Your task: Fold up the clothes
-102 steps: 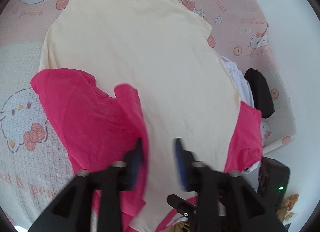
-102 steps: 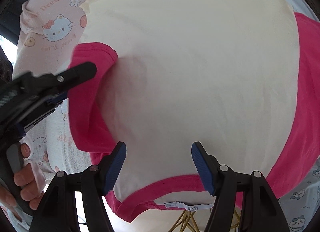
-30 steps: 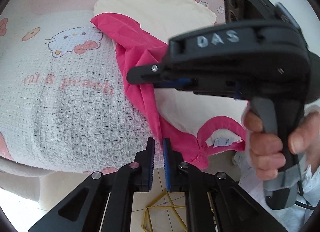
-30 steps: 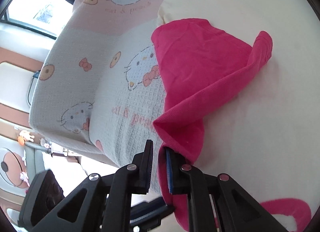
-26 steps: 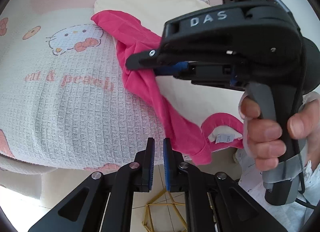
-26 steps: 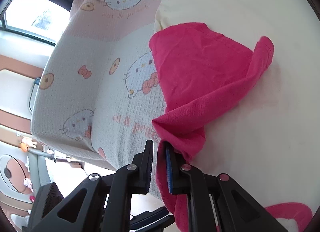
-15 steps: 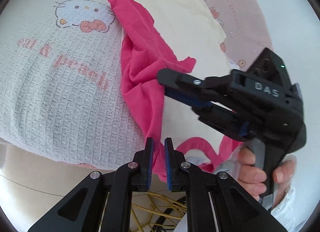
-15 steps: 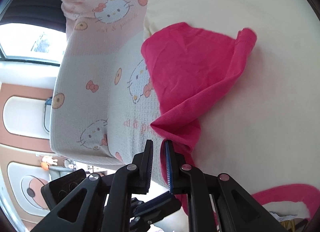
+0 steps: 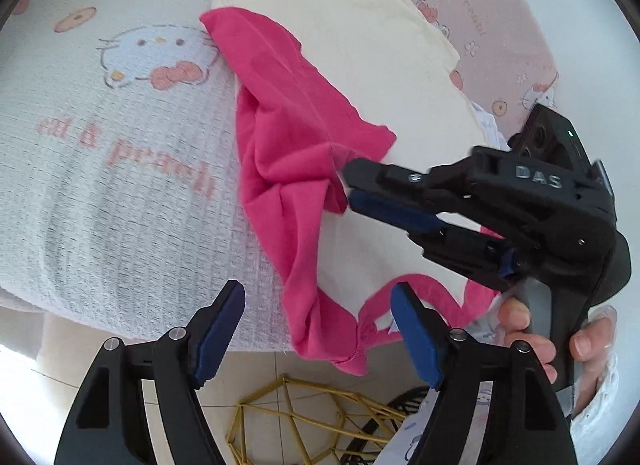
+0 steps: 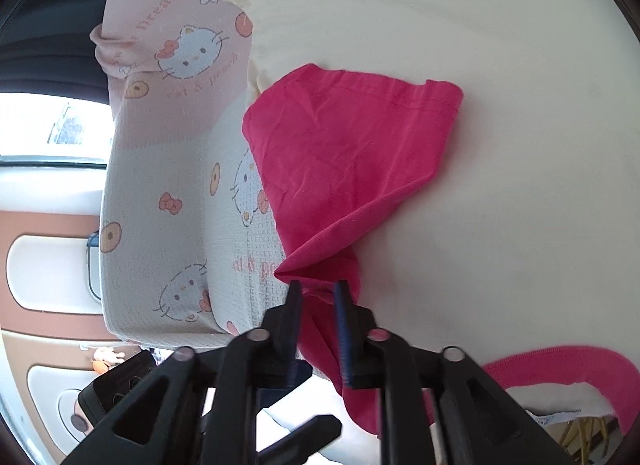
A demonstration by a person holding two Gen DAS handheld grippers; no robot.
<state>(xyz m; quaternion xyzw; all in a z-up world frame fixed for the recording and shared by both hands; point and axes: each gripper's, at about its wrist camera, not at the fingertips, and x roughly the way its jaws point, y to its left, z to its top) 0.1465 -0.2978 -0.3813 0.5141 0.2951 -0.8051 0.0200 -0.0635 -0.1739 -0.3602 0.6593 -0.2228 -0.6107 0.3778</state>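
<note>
Pink and white waffle-weave bedding (image 9: 120, 193) printed with cartoon cats and the words "cat & peach" covers the surface we work on, and beyond its near edge we see pale floor tiles and a yellow wire frame (image 9: 304, 421) below. Across the bedding lies a cream shirt (image 9: 352, 65) with pink sleeves, its pink collar (image 9: 420, 285) at the near edge, just above the drop to the floor.

Our left gripper (image 9: 320, 329) hangs over that edge with its blue-padded jaws spread wide, having just been opening; nothing sits between them, and the bunched end of the pink sleeve (image 9: 288, 169) dangles free just beside the right-hand pad. We see the sleeve run from the shirt's far shoulder down along the left side of the cream body, crumpled and folded over on itself.

Our right gripper (image 10: 316, 329) reaches in from the right of the left wrist view, held by a hand (image 9: 560, 337) on its grey grip. From the right wrist view its jaws stand slightly apart, having just been opening, and a fold of the pink sleeve (image 10: 344, 169) hangs down between them. We cannot tell whether the pads still touch the cloth, though a gap shows on either side of it. The sleeve's hemmed cuff (image 10: 436, 97) lies flat on the cream body.
</note>
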